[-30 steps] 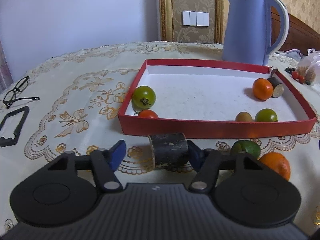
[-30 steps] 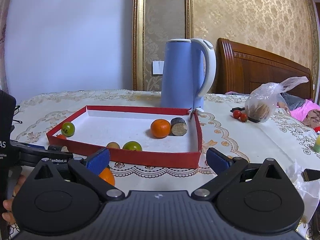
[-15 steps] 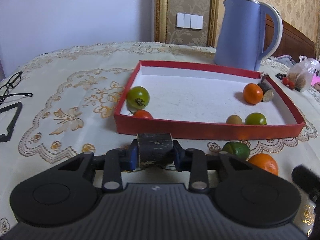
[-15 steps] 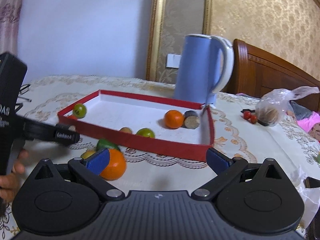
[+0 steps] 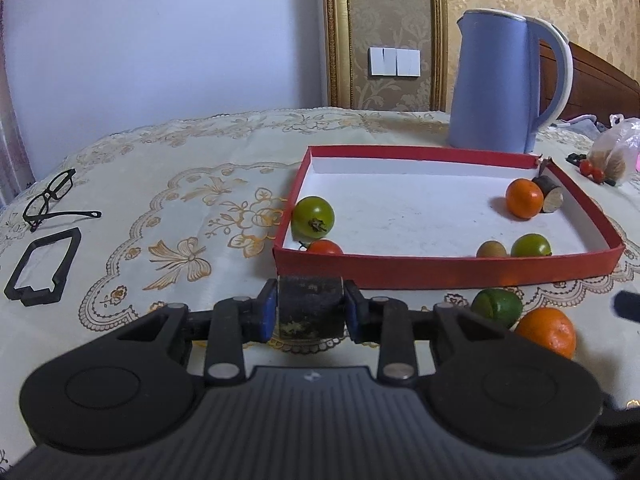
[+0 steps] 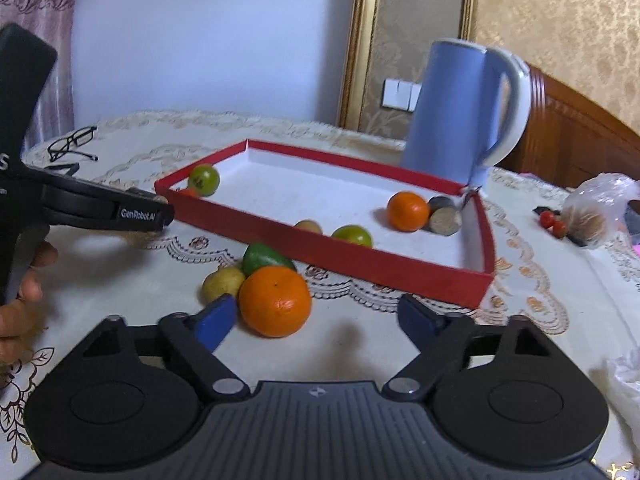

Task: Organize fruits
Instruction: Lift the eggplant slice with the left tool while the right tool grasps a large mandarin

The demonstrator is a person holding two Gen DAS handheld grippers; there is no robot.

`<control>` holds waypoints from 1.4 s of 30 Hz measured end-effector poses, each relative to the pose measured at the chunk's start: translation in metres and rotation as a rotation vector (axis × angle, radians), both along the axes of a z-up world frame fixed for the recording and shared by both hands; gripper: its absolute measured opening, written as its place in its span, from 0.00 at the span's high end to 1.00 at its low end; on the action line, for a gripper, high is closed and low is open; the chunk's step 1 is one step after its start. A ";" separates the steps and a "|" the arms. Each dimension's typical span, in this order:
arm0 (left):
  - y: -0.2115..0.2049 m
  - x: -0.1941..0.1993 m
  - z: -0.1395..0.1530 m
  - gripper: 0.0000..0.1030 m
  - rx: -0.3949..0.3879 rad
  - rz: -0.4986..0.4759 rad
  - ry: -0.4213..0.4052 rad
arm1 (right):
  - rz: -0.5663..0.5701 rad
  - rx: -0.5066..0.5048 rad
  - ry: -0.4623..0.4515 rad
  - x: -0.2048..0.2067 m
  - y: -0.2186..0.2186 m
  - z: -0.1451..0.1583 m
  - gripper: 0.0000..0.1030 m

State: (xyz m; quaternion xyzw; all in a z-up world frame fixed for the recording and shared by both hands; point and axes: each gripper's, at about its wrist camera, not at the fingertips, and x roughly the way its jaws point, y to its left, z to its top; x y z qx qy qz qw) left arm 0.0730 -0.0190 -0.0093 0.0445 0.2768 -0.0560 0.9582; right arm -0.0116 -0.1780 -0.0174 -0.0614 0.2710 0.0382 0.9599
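The left claw [image 5: 311, 312] is gripping a dark cylindrical chunk [image 5: 311, 307] at lower centre of its view, just in front of the red tray [image 5: 440, 270] on the tabletop [image 5: 160, 200]. The right claw [image 6: 316, 320] is hanging spread wide, empty, its left pad beside an orange [image 6: 275, 301] lying at centre of its view, with a green fruit [image 6: 264, 257] and a yellowish one [image 6: 222, 283] touching behind.

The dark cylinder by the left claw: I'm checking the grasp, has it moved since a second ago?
Yes. The dark cylinder now sits clamped, nearer the red tray.
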 end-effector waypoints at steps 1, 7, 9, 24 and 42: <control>0.000 0.000 0.000 0.70 -0.001 -0.001 0.000 | 0.005 -0.002 0.006 0.002 0.001 -0.001 0.22; 0.001 0.002 -0.002 0.70 -0.009 -0.008 0.009 | 0.033 -0.009 0.020 0.006 0.005 -0.003 0.29; 0.000 0.003 -0.003 0.70 -0.008 -0.009 0.013 | 0.045 -0.003 0.029 0.008 0.006 -0.004 0.31; 0.001 0.014 -0.015 0.71 0.005 -0.020 0.053 | 0.068 -0.017 0.041 0.013 0.012 -0.005 0.33; 0.024 -0.003 -0.002 0.71 -0.091 -0.060 0.022 | 0.084 0.004 0.048 0.014 0.009 -0.008 0.43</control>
